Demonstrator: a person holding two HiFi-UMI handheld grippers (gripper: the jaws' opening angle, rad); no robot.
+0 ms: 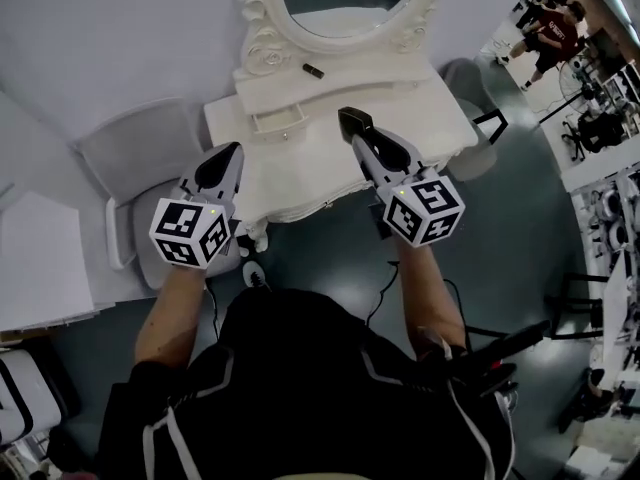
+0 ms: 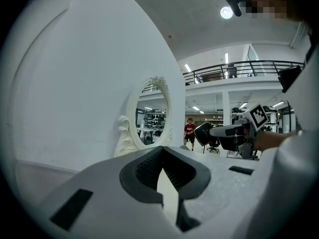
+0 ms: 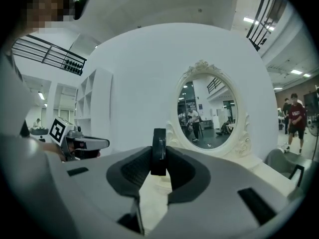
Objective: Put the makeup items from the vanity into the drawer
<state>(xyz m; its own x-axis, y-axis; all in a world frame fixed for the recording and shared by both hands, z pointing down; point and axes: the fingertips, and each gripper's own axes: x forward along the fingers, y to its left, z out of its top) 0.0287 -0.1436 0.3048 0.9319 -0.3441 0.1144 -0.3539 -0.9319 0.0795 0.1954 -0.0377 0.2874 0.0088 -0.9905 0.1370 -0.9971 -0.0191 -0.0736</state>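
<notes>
right claw [image 3: 158, 159]: clenched on thin black round compact [image 3: 158, 151], held edge-on and upright between the pads, top edge poking above the tips
right claw, position: in head view over the desk top, just right of the drawer, tips pointed toward the mirror
left claw [image 2: 160, 151]: clenched, tips together, nothing between them
left claw, position: in head view at the desk's front left corner, well apart from the right claw
desk: white carved vanity desk [image 1: 300, 173]; oval white-framed mirror [image 1: 345, 3] upright at the back
drawer: small white drawer [image 1: 278, 118] in the raised tier below the mirror, pulled part-way out; contents too small to make out
second item: small dark stick-shaped item [image 1: 313, 70] lying flat on the raised tier near the mirror base, apart from both claws
markings: black-and-white square patterns on the marker cubes [image 1: 425, 208] of both claws
surroundings: grey chair [image 1: 135, 148] left of the desk; person in red shirt [image 3: 297, 118] standing far behind
</notes>
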